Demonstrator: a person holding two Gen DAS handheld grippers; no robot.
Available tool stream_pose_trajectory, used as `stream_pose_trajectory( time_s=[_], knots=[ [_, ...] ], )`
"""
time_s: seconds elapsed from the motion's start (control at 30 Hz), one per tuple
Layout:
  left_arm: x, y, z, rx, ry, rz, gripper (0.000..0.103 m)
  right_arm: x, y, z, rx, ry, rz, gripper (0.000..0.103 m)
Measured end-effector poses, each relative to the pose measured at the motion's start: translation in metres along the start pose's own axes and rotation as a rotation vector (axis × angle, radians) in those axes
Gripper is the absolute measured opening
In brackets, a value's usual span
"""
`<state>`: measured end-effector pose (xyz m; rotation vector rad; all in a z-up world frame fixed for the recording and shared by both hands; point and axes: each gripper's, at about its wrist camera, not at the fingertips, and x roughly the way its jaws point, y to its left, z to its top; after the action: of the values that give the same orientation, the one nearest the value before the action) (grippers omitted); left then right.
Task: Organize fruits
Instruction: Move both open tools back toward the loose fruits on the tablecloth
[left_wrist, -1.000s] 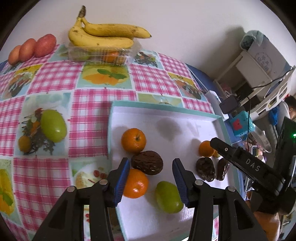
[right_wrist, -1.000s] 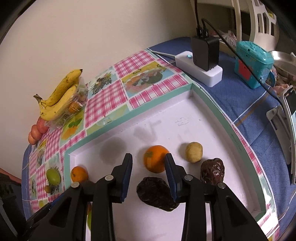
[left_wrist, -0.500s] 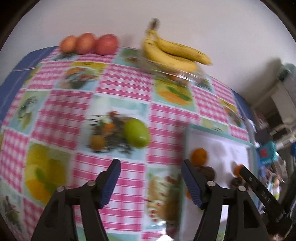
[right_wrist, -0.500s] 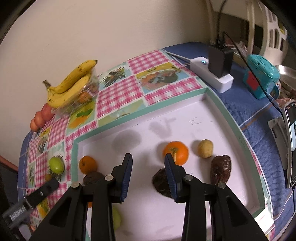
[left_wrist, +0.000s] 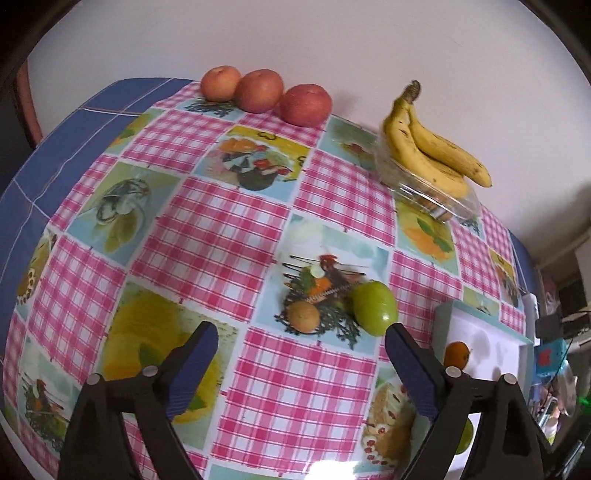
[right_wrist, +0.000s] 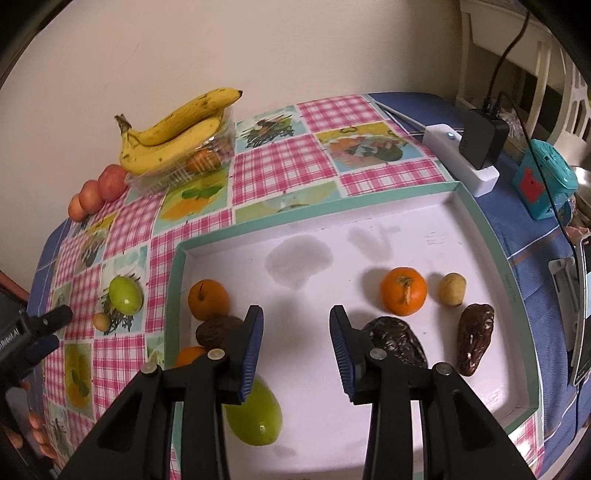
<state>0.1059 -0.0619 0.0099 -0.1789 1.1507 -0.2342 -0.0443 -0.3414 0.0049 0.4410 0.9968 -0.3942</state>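
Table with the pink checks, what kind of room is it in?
Most likely a room in a home. The tablecloth has printed fruit pictures, bananas lie on a clear plastic box by the wall, and a power strip with a charger sits beside the white tray.

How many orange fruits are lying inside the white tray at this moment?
3. One orange fruit lies on the right near a small yellow fruit. One lies near the tray's left edge. A third, below it, is partly hidden behind the right gripper; more may be hidden.
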Motion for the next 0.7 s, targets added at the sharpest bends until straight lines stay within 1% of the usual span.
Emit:
stream_pose_trajectory(
  time_s=[0.07, 0.1, 0.13, 0.17, 0.2, 0.37, 0.43, 0.47, 0.5, 0.7],
  knots=[
    [0.0, 0.003, 0.001, -0.001, -0.008, 0.022, 0.103, 0.001, 0.003, 0.0, -0.012, 0.001, -0.005, 0.038],
    [0.0, 0.004, 0.002, -0.003, -0.012, 0.031, 0.103, 0.001, 0.005, -0.001, -0.016, 0.003, -0.007, 0.041],
    [-0.001, 0.005, 0.002, -0.004, -0.015, 0.043, 0.103, 0.002, 0.006, -0.001, -0.018, 0.005, -0.009, 0.047],
    [-0.001, 0.007, 0.003, -0.004, -0.017, 0.055, 0.103, 0.002, 0.006, -0.001, -0.017, 0.005, -0.01, 0.061],
    [0.0, 0.008, 0.003, -0.003, -0.018, 0.059, 0.103, 0.003, 0.007, -0.002, -0.016, 0.005, -0.009, 0.067],
    [0.002, 0.015, 0.004, -0.005, -0.02, 0.088, 0.103, 0.007, 0.009, -0.002, -0.021, 0.015, -0.023, 0.069],
    [0.002, 0.017, 0.005, -0.008, -0.025, 0.1, 0.103, 0.009, 0.01, -0.003, -0.026, 0.02, -0.031, 0.074],
    [0.001, 0.018, 0.005, -0.008, -0.028, 0.105, 0.103, 0.01, 0.011, -0.003, -0.028, 0.02, -0.035, 0.083],
    [0.001, 0.019, 0.005, -0.009, -0.031, 0.109, 0.103, 0.01, 0.011, -0.004, -0.029, 0.02, -0.036, 0.086],
    [0.002, 0.023, 0.007, 0.005, -0.044, 0.137, 0.103, 0.01, 0.014, -0.005, -0.038, 0.0, -0.045, 0.089]
  ],
)
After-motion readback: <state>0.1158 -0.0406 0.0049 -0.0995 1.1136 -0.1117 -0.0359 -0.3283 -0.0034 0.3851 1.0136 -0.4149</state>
